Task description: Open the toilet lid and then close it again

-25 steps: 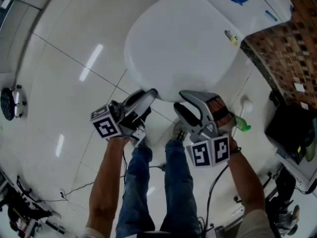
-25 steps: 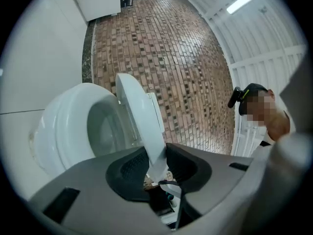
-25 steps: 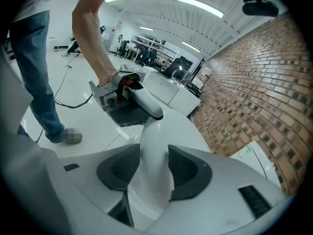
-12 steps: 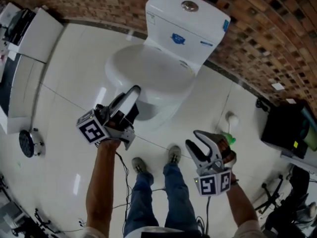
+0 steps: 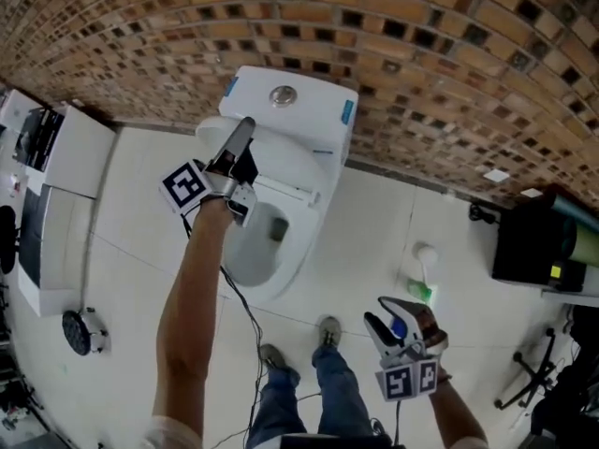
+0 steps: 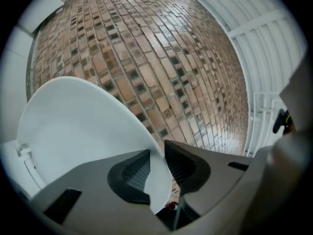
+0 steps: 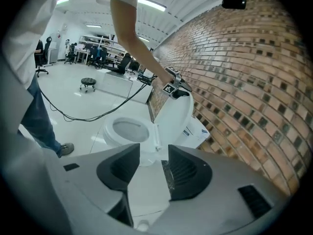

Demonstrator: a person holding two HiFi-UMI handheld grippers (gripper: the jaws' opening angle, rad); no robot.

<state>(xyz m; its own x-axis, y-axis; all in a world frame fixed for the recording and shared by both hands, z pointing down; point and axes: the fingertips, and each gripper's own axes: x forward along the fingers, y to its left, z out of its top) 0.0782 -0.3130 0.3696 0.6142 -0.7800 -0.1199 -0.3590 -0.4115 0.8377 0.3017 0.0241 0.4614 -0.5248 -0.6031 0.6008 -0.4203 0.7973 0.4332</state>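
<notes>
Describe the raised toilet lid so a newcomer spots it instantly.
Against the brown brick wall stands a white ceramic toilet. Its white oval plastic lid stands nearly upright before the tank, the only raised part, while the seat ring lies flat.

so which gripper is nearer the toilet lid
Left. The left gripper pinches the raised toilet lid, jaws just eased slightly wider; the right gripper hangs back over the floor, jaws apart, empty.

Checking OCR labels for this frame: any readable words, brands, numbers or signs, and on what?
No text is legible.
Blue sticker on the toilet tank: too small to read.
Yellow label on the black box: blurred.
Marker cubes: square patterns, no letters.
</notes>
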